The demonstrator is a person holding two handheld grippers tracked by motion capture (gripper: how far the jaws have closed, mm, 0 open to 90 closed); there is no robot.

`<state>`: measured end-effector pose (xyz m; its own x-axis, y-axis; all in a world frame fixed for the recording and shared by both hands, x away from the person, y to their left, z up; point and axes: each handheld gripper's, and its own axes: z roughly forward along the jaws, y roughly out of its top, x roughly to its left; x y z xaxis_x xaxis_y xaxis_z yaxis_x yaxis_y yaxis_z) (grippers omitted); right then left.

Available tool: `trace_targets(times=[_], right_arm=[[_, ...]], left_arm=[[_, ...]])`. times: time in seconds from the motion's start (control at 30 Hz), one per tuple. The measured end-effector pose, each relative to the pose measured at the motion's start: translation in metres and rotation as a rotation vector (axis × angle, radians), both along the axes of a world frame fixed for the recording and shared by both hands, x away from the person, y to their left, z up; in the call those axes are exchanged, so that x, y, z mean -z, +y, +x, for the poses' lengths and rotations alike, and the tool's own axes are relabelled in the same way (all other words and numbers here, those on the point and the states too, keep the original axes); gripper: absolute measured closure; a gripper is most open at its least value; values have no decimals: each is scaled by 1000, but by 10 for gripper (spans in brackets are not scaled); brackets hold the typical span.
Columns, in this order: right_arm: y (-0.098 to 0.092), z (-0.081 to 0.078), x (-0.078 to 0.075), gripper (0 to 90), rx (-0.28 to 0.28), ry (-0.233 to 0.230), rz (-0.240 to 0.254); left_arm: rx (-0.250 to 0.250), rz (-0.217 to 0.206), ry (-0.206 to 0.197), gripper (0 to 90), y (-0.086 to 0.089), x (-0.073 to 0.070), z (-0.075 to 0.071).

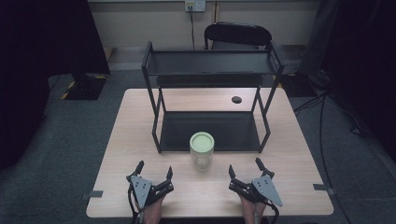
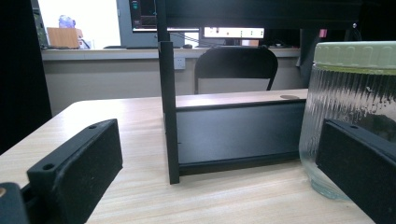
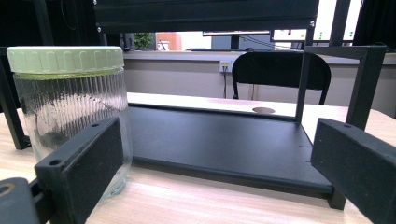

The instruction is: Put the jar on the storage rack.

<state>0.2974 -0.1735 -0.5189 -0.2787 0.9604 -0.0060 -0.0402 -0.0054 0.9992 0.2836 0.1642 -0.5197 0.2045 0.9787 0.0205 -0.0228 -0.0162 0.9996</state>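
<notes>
A ribbed clear glass jar (image 1: 201, 151) with a pale green lid stands upright on the wooden table, just in front of a black two-tier metal rack (image 1: 212, 65). My left gripper (image 1: 154, 171) rests open near the table's front edge, left of the jar. My right gripper (image 1: 246, 168) rests open to the jar's right. In the left gripper view the jar (image 2: 348, 112) stands at the right, partly behind the right jaw. In the right gripper view the jar (image 3: 70, 107) stands at the left behind the left jaw, beside the rack's lower shelf (image 3: 224, 144). Both grippers hold nothing.
A small dark round disc (image 1: 236, 99) lies on the table behind the rack's right side. A black chair (image 1: 238, 35) stands beyond the table. Tape marks (image 1: 95, 193) sit at the table's side edges. Dark curtains flank the room.
</notes>
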Motion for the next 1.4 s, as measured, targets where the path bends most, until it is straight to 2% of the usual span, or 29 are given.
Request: trace_targets(times=[0.33,0.67,0.87,1.1,1.17,1.4], right_arm=[[0,0,0,14,-1,0,-1],[0,-1,0,15,-8,0,0],[0,-1,0,15,-10,0,0],[-1,-1,0,15,-14,-4,7],[-1,-1,0,15,-14,-3,3],[-1,-1,0,14,-14,-2,2]], left_arm=[[21,-17,17,0,1,-1,2],[23,-31,14,0,3,-1,1],[27,-53,6,0,6,-3,0],[38,-47,1,0,4,-4,0],[56,-49,15,0,1,-5,3],[75,-41,12,0,-5,-9,5]])
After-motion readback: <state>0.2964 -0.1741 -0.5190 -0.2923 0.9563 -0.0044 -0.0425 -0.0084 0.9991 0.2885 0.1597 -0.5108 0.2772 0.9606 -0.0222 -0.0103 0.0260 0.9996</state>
